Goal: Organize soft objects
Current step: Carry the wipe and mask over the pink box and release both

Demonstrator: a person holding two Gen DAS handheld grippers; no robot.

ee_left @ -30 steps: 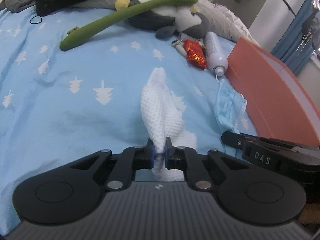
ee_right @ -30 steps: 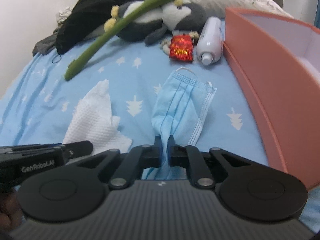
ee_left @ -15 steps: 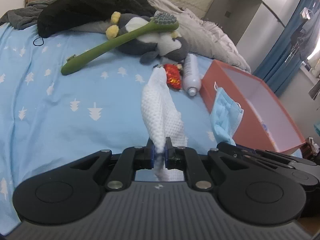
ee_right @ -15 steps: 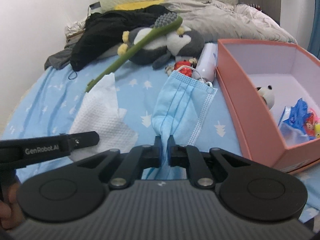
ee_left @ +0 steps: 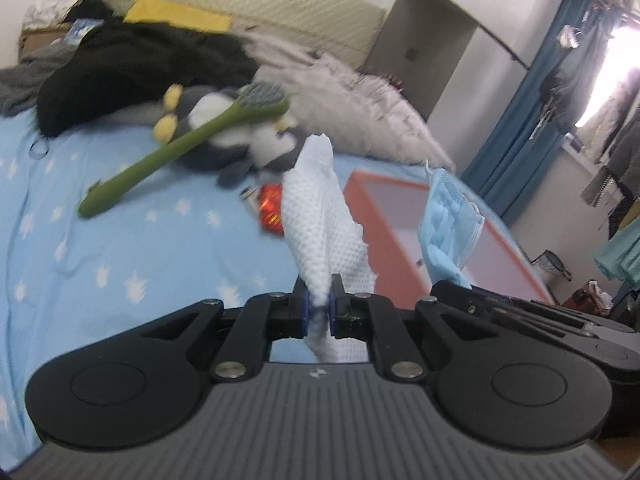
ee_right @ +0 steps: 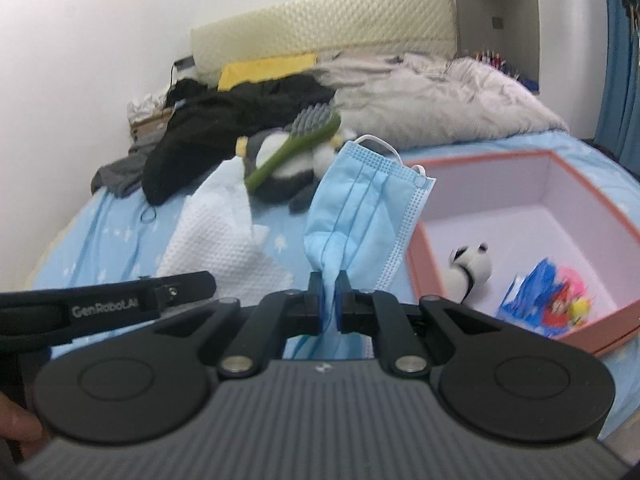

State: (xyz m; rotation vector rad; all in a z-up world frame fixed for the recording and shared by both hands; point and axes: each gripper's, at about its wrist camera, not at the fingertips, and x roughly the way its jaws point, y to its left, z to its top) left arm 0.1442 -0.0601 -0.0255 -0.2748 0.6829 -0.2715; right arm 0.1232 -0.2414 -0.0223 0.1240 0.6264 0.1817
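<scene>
My left gripper (ee_left: 319,304) is shut on a white waffle cloth (ee_left: 318,220) and holds it up above the bed. The cloth also shows in the right wrist view (ee_right: 212,240). My right gripper (ee_right: 330,300) is shut on a blue face mask (ee_right: 360,208), lifted off the bed just left of the pink box (ee_right: 592,184). The mask also shows in the left wrist view (ee_left: 446,228), in front of the box (ee_left: 384,248). In the box lie a small panda plush (ee_right: 470,268) and a colourful packet (ee_right: 548,300).
On the blue bedsheet (ee_left: 120,248) lie a penguin plush (ee_left: 240,136) with a green long-handled brush (ee_left: 180,156) across it, a red wrapper (ee_left: 270,208), black clothing (ee_left: 132,72) and a grey duvet (ee_right: 440,100). Blue curtains (ee_left: 516,128) hang at right.
Both grippers have risen from the bed, lifting the cloth and the mask. The views now look over the bed, and the inside of the pink box shows.
</scene>
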